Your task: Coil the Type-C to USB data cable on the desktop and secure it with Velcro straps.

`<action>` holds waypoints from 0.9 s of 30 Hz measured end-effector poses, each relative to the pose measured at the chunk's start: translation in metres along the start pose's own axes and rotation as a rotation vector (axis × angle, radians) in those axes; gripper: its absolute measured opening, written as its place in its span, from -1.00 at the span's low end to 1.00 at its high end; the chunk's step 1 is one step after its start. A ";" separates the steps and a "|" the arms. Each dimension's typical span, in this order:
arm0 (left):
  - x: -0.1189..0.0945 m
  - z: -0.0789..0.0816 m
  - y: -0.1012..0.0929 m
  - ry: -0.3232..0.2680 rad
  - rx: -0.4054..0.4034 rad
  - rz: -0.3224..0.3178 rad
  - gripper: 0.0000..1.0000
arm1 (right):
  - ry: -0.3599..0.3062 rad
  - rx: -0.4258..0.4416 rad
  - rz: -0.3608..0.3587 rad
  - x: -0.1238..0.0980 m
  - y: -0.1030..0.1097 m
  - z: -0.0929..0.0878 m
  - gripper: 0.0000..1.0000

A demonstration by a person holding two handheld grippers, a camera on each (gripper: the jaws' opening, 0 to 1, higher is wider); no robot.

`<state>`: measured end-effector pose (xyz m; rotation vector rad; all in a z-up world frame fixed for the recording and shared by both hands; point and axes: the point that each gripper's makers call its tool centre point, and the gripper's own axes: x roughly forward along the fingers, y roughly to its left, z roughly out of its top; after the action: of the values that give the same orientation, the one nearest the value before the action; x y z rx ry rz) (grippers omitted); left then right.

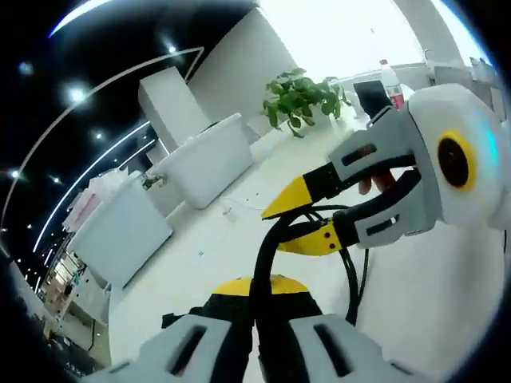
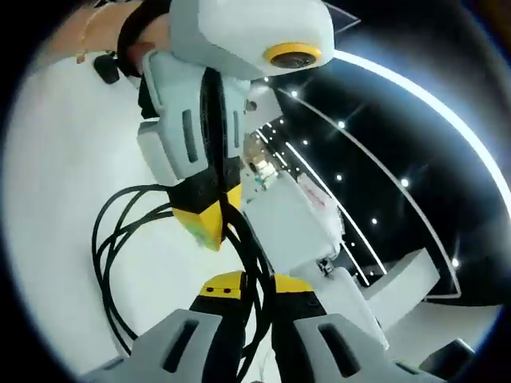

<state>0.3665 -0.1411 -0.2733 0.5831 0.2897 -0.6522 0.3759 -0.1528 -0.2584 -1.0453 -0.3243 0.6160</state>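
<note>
White desktop [image 1: 447,303]; both hand-held grippers pinch black cable [image 2: 120,263].

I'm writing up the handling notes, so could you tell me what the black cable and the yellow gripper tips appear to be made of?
Cable: seemingly a rubbery plastic jacket, smooth and matte black, bending in soft loops without kinks. Left gripper tips and right gripper tips: probably hard moulded plastic, glossy yellow with crisp edges, though a rubber coating can't be ruled out.
</note>
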 end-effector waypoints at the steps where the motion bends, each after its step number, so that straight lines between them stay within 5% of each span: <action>1: 0.001 -0.002 0.001 0.001 -0.004 -0.006 -0.89 | 0.003 0.006 0.008 0.002 0.001 -0.001 -0.87; 4: 0.001 -0.005 0.001 -0.030 -0.002 -0.015 -0.88 | 0.016 0.094 0.062 0.003 0.004 -0.003 -0.91; 7: 0.001 0.001 0.003 -0.132 0.019 0.022 -0.82 | 0.052 0.226 0.134 0.004 0.009 -0.010 -0.93; 11: 0.000 -0.005 -0.002 -0.204 -0.039 0.055 -0.59 | 0.058 0.333 0.164 0.001 0.011 -0.015 -0.93; 13: 0.002 -0.008 -0.003 -0.197 -0.033 0.070 -0.55 | 0.069 0.371 0.180 0.000 0.015 -0.015 -0.93; 18: 0.005 -0.024 -0.004 -0.103 0.146 0.132 -0.55 | 0.093 0.458 0.253 0.000 0.025 -0.014 -0.94; 22: 0.005 -0.030 -0.005 -0.107 0.156 0.152 -0.58 | 0.096 0.480 0.299 -0.003 0.031 -0.011 -0.94; 27: 0.005 -0.048 -0.002 -0.054 0.269 0.171 -0.86 | 0.106 0.607 0.388 -0.008 0.048 -0.006 -0.96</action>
<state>0.3657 -0.1165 -0.3153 0.8365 0.0999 -0.5432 0.3578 -0.1445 -0.3028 -0.5473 0.1652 0.9301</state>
